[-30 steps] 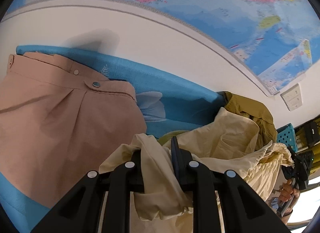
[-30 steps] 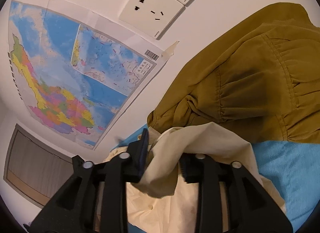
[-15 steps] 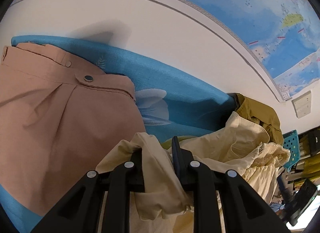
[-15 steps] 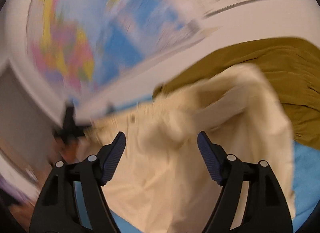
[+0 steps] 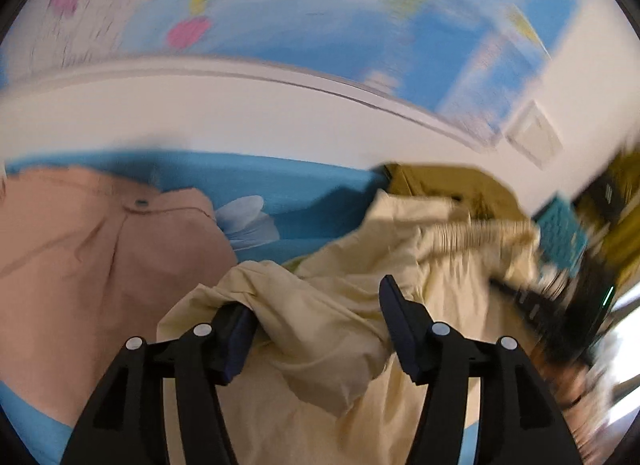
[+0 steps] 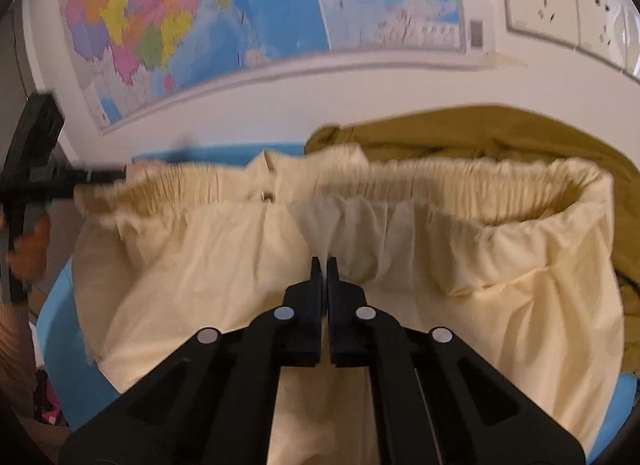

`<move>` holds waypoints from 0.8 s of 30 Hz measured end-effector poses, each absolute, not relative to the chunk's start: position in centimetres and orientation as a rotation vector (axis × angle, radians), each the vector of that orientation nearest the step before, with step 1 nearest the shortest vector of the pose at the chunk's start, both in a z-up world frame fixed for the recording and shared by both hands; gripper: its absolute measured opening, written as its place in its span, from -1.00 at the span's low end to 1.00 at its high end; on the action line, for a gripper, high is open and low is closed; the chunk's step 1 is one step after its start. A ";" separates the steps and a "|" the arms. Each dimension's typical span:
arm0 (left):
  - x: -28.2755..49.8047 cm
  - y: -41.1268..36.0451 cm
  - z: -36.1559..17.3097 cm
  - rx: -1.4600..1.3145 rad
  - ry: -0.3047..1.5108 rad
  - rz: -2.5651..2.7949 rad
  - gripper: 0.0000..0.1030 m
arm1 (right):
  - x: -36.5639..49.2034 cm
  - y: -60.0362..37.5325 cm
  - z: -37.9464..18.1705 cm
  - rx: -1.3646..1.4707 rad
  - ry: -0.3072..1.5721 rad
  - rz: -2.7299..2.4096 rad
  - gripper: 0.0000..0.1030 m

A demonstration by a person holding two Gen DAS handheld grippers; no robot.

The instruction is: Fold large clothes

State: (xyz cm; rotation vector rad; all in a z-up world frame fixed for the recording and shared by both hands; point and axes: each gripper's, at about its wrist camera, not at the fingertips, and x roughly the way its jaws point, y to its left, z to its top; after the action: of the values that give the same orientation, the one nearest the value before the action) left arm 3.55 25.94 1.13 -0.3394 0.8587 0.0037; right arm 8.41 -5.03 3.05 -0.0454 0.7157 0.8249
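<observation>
Left gripper (image 5: pixel 316 329): jaws opening; a fold of the cream trousers (image 5: pixel 320 329) lies loose between them, not pinched.
Right gripper (image 6: pixel 324 277): pressed together; whether cloth is caught, cannot tell.
Cream trousers: spread on the blue sheet (image 5: pixel 288 181), elastic waistband (image 6: pixel 420 177) towards the wall.
Neighbours: pink garment (image 5: pixel 80 257) left, olive garment (image 6: pixel 500 133) behind.
Handling: light, limp, likely to slump; best taken at the waistband corners.

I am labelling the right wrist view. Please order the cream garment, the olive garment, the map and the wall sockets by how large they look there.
1. cream garment, though it lies nearest the camera
2. map
3. olive garment, partly hidden
4. wall sockets
</observation>
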 end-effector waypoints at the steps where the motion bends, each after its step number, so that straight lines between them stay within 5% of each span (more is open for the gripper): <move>1: 3.2 25.1 1.1 -0.302 0.853 0.004 0.14 | 8.4 -4.9 3.6 -0.037 0.701 0.826 -0.97; 12: -0.7 26.3 4.0 -0.340 0.698 -0.008 0.30 | 8.9 -5.0 6.7 0.002 0.616 0.827 -0.98; 21: 3.8 20.2 -0.9 -0.071 0.907 -0.033 0.28 | 10.1 -3.1 8.1 -0.034 0.573 0.819 -0.98; 24: 7.0 20.4 -4.1 -0.074 1.003 0.007 0.11 | 10.3 -2.4 6.4 -0.078 0.609 0.805 -0.98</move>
State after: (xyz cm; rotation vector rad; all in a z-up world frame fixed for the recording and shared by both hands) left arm 7.00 20.42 -4.05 -0.0740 1.0027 0.0066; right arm 10.28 -2.44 6.42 -0.0775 0.6088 0.8054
